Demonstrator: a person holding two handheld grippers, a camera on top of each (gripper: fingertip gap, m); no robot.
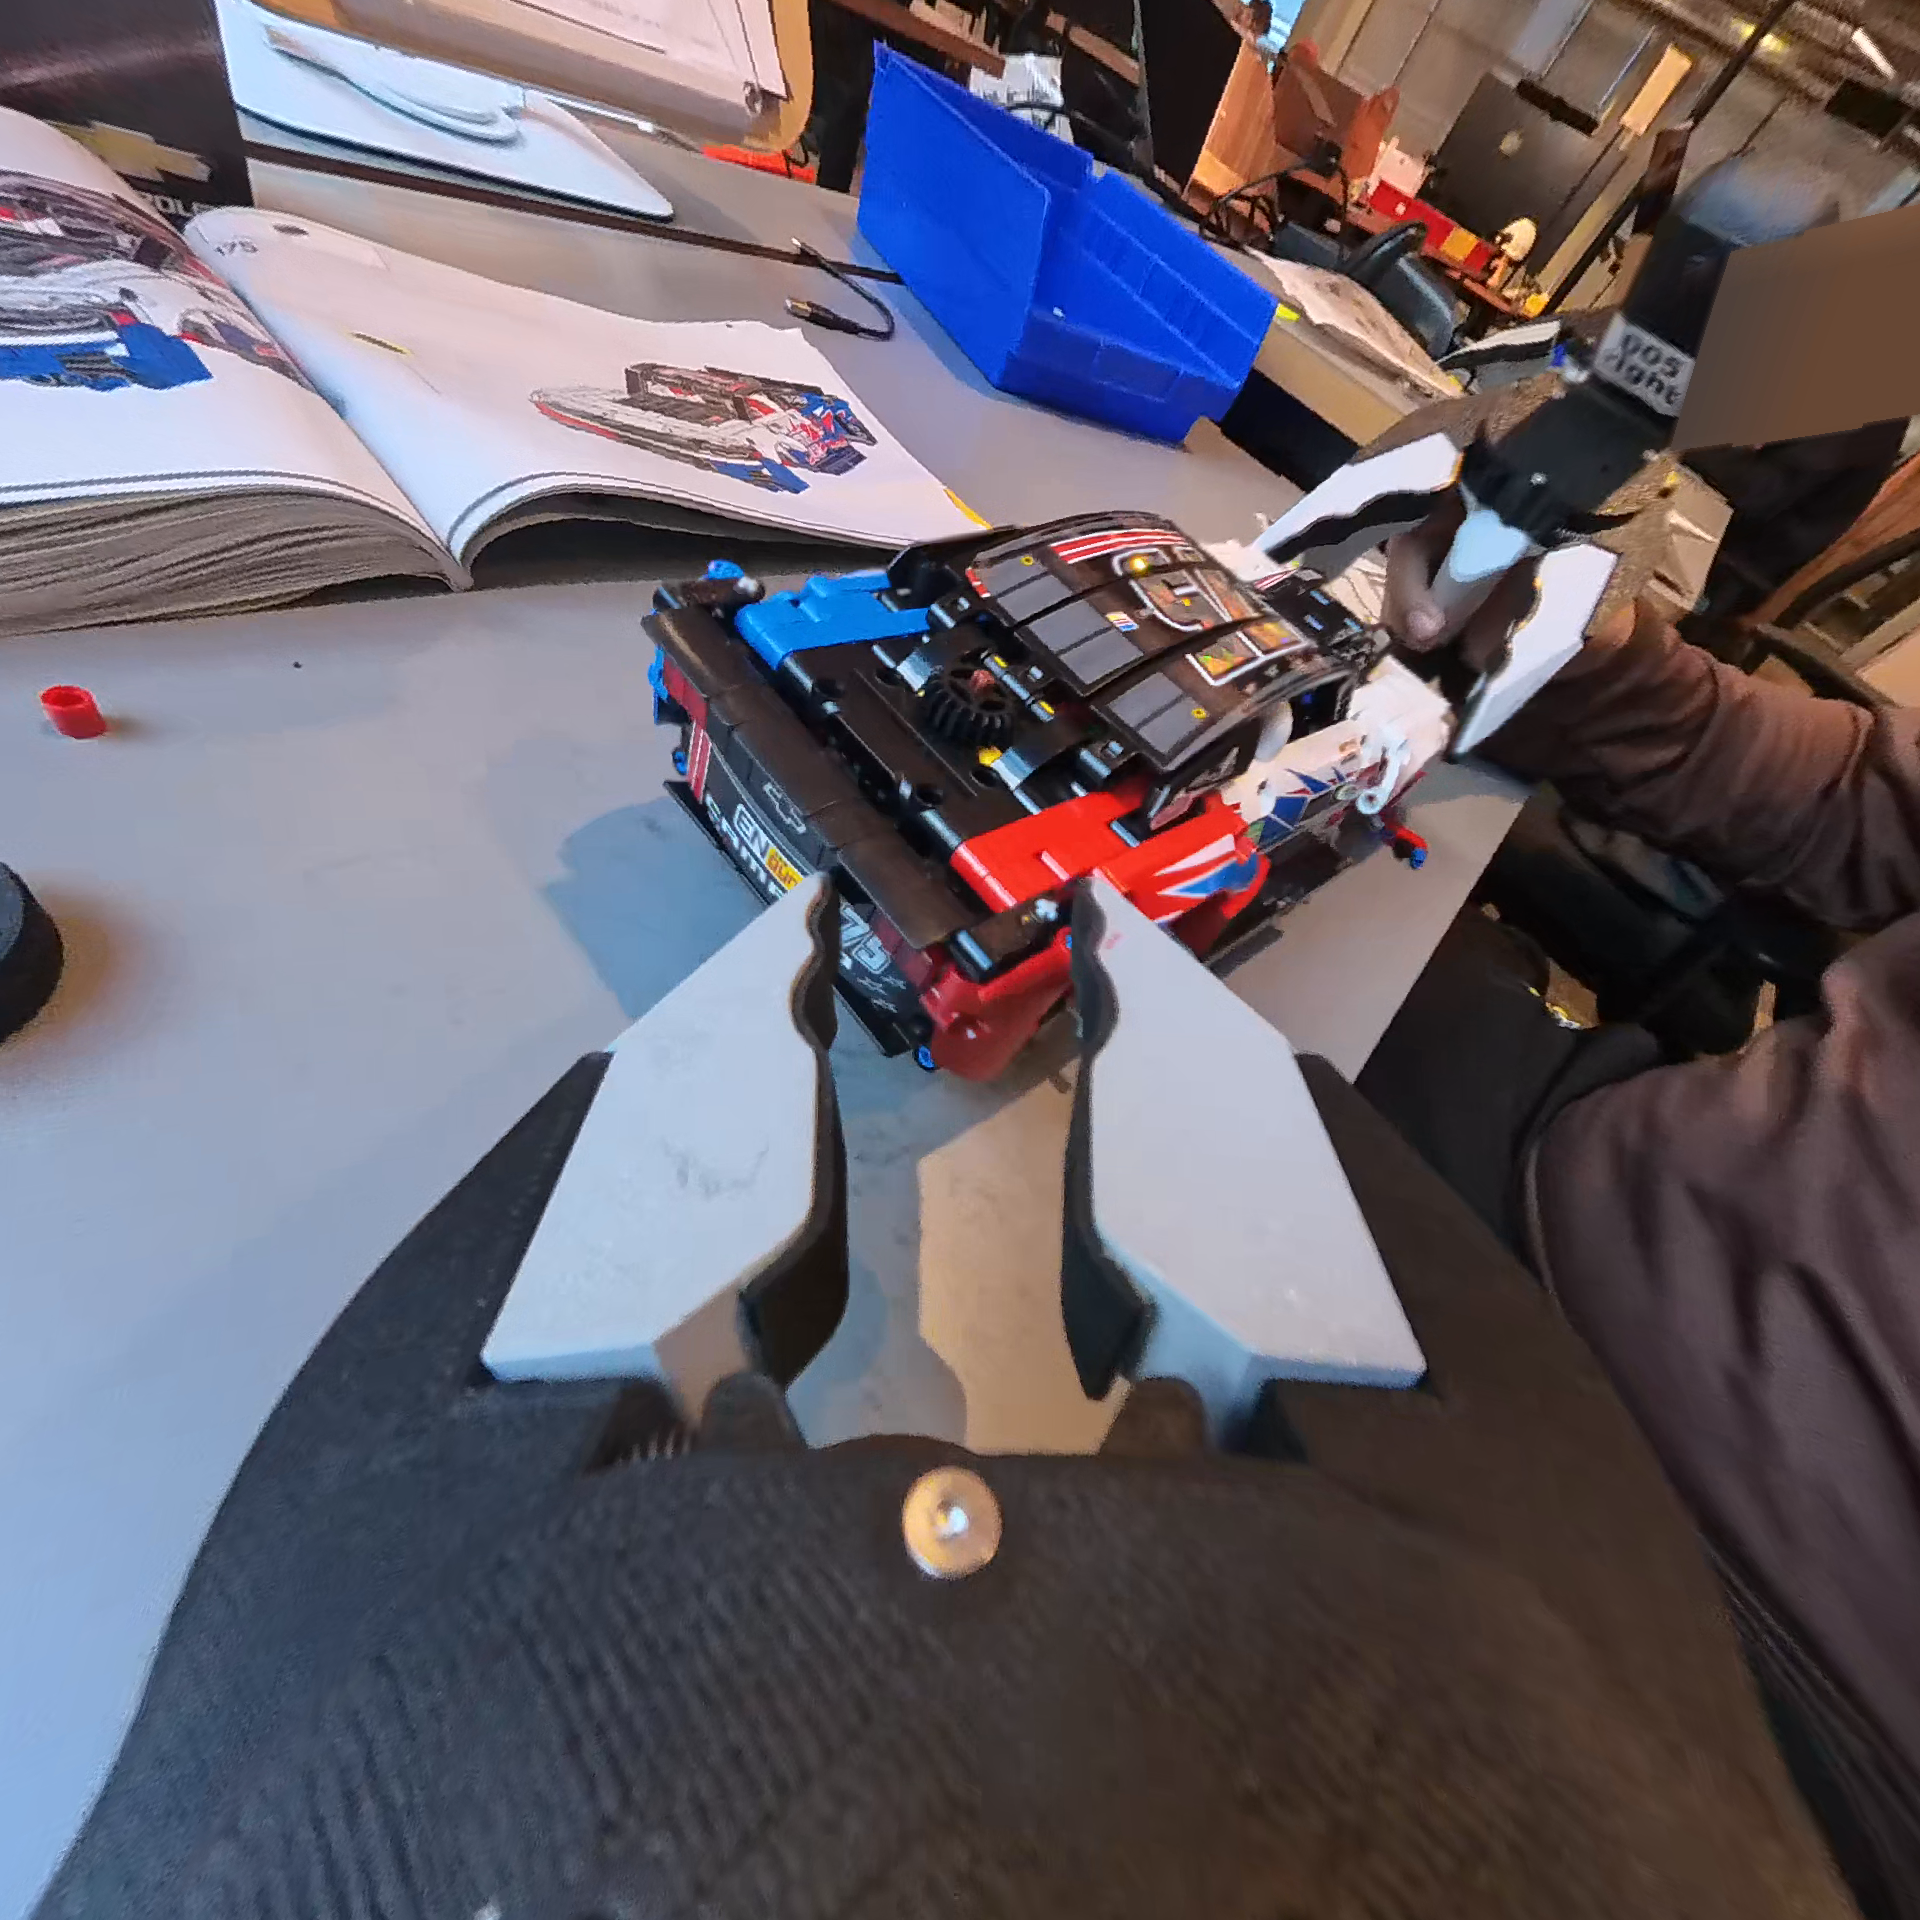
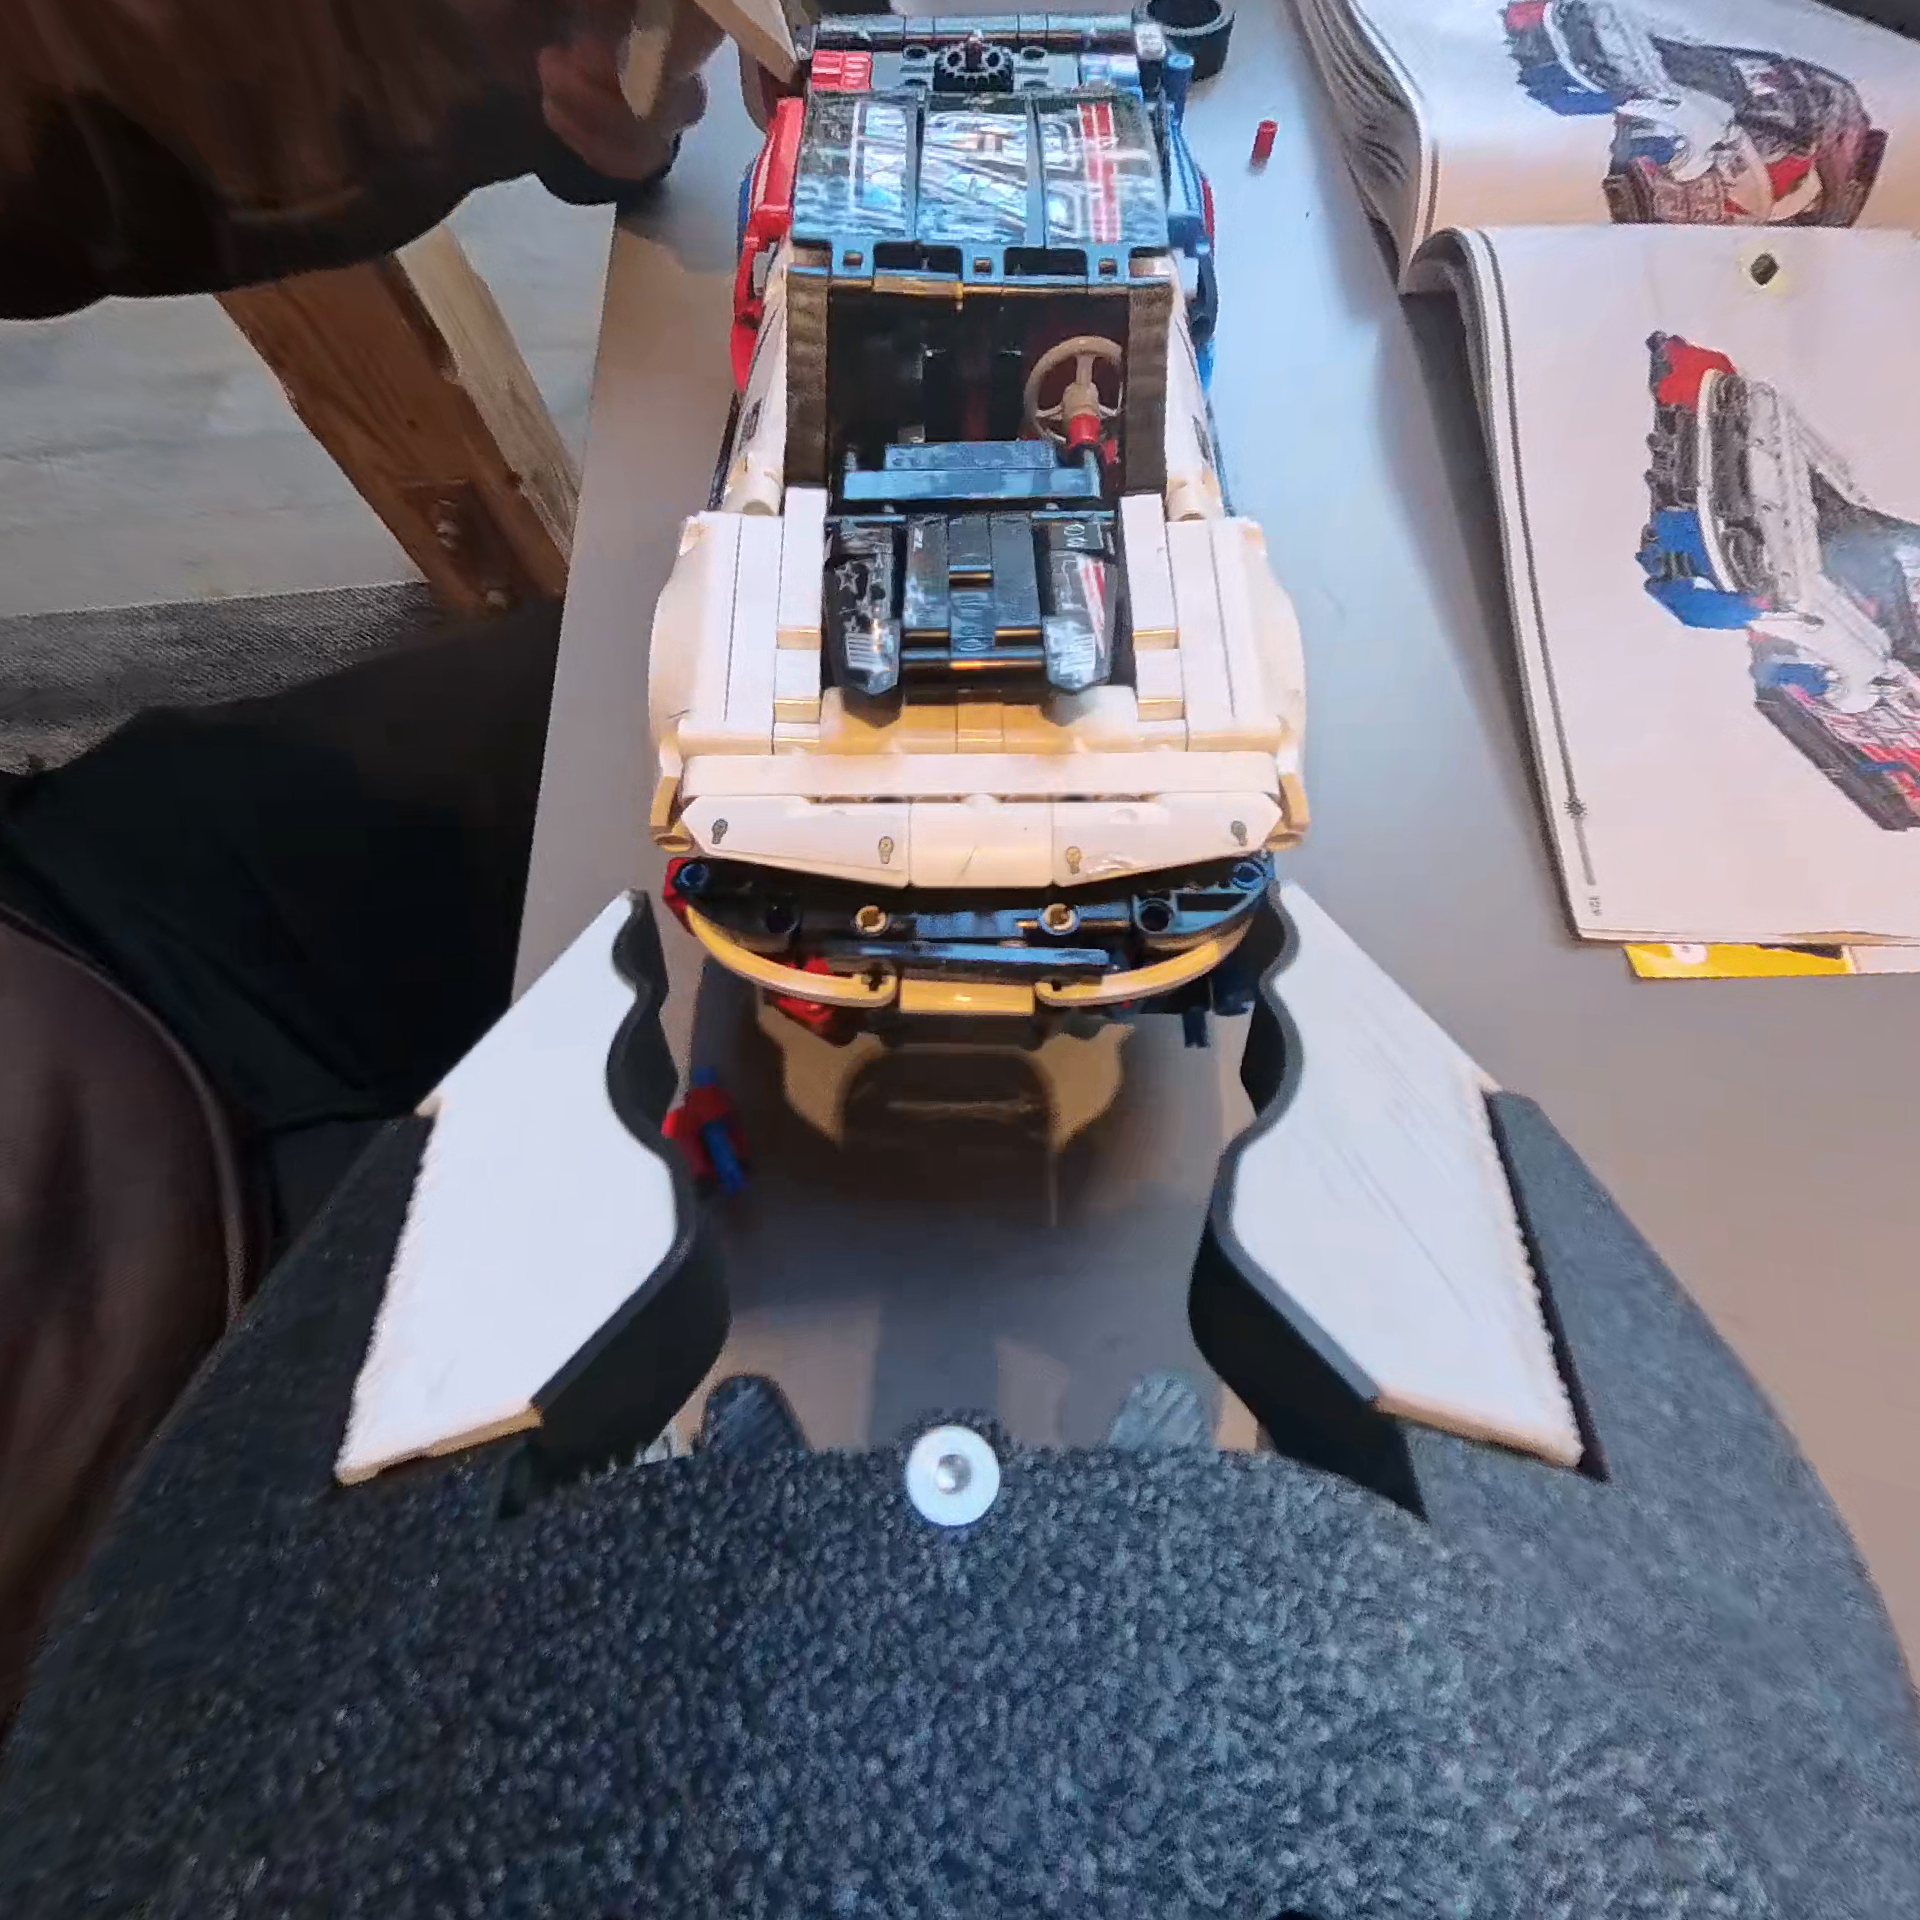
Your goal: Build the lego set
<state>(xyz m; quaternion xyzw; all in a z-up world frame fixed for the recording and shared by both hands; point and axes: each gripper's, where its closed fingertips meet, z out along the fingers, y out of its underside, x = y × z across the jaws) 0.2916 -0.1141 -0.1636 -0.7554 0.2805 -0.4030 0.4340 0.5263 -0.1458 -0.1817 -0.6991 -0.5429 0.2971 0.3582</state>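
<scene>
right hand-held gripper (image 2: 961, 935): spread wide | lego car (image 2: 971, 582): nose between tips | instruction book (image 2: 1704, 540): open, right

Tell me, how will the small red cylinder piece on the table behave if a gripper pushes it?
The red cylinder is round, so it would probably roll or skid on the smooth table. It looks tiny and light, so a nudge may send it far.
</scene>
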